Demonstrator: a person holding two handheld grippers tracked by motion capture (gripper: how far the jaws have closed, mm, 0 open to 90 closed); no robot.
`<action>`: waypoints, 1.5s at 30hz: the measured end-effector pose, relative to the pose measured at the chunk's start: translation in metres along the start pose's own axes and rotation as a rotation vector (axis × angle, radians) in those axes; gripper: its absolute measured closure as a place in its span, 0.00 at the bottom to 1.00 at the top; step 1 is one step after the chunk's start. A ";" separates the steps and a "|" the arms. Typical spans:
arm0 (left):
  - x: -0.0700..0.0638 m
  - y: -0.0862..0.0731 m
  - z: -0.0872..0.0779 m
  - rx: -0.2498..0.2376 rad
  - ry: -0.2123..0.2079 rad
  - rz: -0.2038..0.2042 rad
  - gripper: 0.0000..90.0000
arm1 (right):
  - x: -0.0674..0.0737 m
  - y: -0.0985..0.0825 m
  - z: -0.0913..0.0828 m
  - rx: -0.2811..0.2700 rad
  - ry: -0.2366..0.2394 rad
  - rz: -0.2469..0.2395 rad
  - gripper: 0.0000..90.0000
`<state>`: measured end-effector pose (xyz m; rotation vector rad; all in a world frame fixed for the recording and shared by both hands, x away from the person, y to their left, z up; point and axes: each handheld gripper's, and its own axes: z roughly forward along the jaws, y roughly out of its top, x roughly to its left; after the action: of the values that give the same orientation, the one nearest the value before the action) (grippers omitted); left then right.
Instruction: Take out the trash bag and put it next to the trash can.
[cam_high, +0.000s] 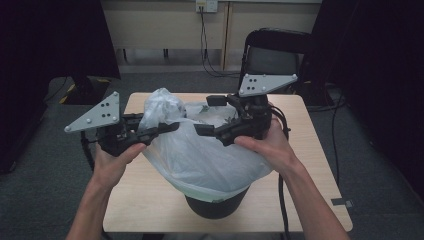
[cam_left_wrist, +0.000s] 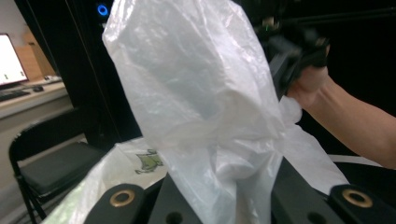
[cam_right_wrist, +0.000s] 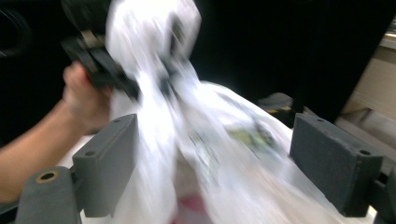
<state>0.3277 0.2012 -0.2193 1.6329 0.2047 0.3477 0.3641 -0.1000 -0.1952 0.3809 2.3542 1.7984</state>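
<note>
1. Black bin (cam_high: 217, 204) at lower centre of high view, near edge of wooden table (cam_high: 145, 200); white plastic bag (cam_high: 200, 150) lines it, pulled up above the rim.
2. Left gripper (cam_high: 172, 126), centre-left, jaws clamped tight on a bunched corner of the bag; left gripper view shows the film rising between its 2 jaws at bottom centre.
3. Right gripper (cam_high: 207, 117), centre-right, jaws spread wide, nothing pinched; right gripper view, blurred, has bag film (cam_right_wrist: 205, 140) loose between its pads (cam_right_wrist: 107, 163).
4. Bag blocks sight of bin interior & much of the table top.
5. Green print on bag (cam_left_wrist: 149, 161), lower left of left gripper view; too small to read.
6. Far: black folding chair (cam_high: 272, 55) upper right behind table, wall socket (cam_high: 206, 5) w/ cables at top centre; left gripper view adds lit monitor (cam_left_wrist: 10, 58) at upper left.
</note>
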 end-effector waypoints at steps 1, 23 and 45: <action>0.000 0.001 -0.002 -0.001 0.002 0.006 0.96 | -0.001 -0.002 -0.001 0.009 -0.009 -0.002 0.17; -0.005 0.007 0.044 0.094 -0.017 -0.043 0.28 | 0.013 0.020 -0.006 0.002 0.069 -0.094 1.00; -0.002 0.007 0.020 0.042 -0.058 -0.020 0.95 | 0.013 0.019 -0.031 -0.013 -0.061 -0.015 0.34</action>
<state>0.3320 0.1812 -0.2142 1.6792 0.1855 0.2813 0.3449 -0.1201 -0.1677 0.4090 2.2969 1.7687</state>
